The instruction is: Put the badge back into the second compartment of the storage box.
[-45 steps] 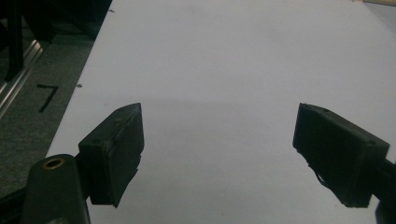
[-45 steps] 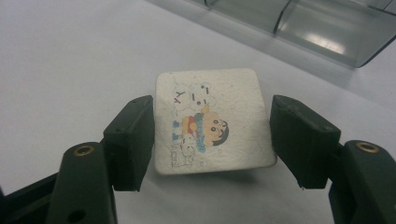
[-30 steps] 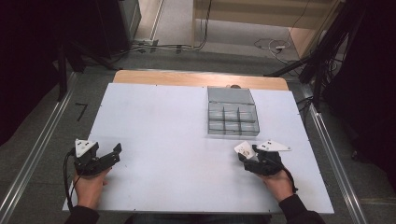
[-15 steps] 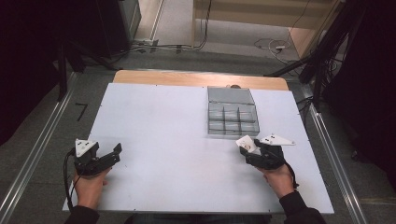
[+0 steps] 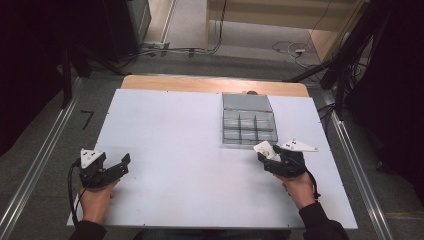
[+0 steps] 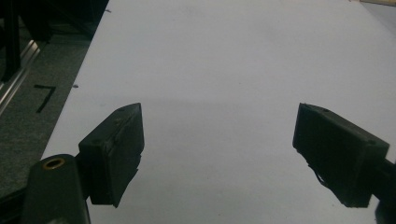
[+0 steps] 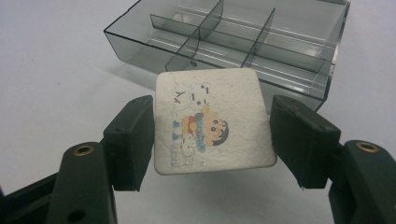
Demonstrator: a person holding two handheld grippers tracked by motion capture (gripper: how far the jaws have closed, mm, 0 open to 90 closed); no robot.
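the right tongs (image 7: 212,135) clench a card (image 7: 212,121) just short of the box (image 7: 233,37) ahead; the left tongs (image 6: 219,149) gape, well apart.

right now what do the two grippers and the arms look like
Both the left gripper and the right gripper are black, each with two blocky rubbery jaws on pivoted links with brass-coloured bushings. Each carries a pale grey three-cornered plate on top. A black cable trails from each, back along the hand. The person wears dark long sleeves.
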